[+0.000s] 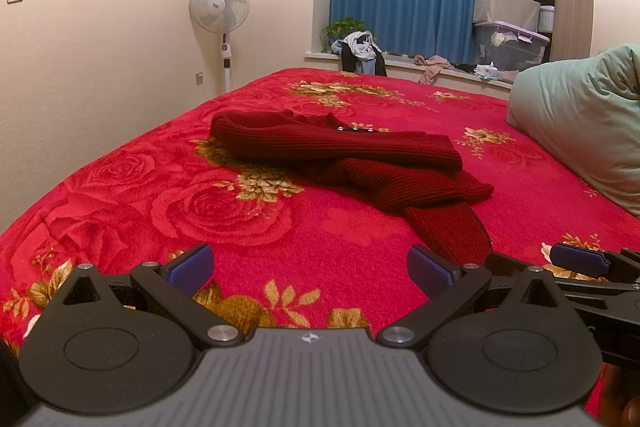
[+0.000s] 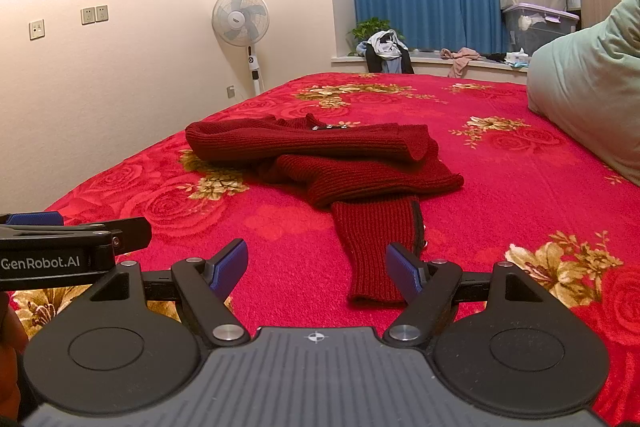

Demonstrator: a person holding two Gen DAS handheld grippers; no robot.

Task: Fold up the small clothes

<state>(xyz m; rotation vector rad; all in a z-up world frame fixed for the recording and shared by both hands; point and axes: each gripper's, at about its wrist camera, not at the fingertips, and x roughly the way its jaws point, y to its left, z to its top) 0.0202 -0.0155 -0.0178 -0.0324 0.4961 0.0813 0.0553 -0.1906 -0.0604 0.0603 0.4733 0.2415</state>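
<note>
Your dark red knit sweater [image 1: 340, 155] lies crumpled mid-bed on the red floral blanket [image 1: 160, 195], one sleeve [image 2: 376, 251] trailing near. Your left gripper [image 1: 310, 269] and right gripper [image 2: 316, 271] hover with fingers spread, pinching nothing.

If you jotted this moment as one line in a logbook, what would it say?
stage: before first grasp | left tongs: open, empty | right tongs: open, sleeve end between pads, not pinched | dark red sweater: crumpled on floral bedspread
</note>
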